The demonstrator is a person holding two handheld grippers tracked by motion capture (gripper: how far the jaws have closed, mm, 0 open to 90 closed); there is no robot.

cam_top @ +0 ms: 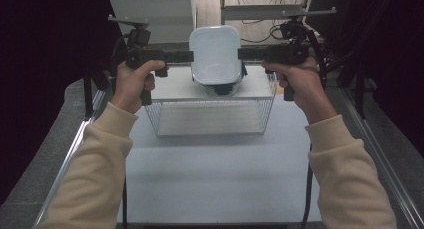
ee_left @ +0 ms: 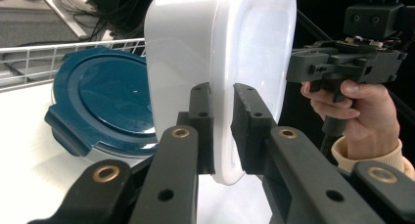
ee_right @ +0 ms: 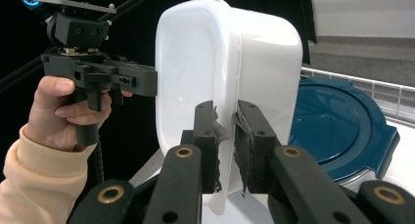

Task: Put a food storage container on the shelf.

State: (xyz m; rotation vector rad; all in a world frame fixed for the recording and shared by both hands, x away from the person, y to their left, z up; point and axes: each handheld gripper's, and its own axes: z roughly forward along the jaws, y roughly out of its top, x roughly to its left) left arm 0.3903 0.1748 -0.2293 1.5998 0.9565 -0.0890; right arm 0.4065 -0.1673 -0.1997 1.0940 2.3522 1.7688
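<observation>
A white rounded-square plastic container (cam_top: 215,54) hangs in the air, held level between both grippers. My left gripper (cam_top: 190,56) is shut on the rim of its left side, and in the left gripper view the jaws (ee_left: 222,94) pinch the thin white wall (ee_left: 220,38). My right gripper (cam_top: 241,54) is shut on the rim of the opposite side, where its pads (ee_right: 226,109) clamp the container's edge (ee_right: 220,53). Under the container lies a dark blue round lid (cam_top: 220,90) (ee_left: 107,101) (ee_right: 337,121) on a white shelf top.
The lid rests on the white top (cam_top: 170,91) of a wire rack (cam_top: 210,119) at the back of the pale table (cam_top: 215,179). Metal rails run along both table sides. Dark curtains stand left and right, with cables behind.
</observation>
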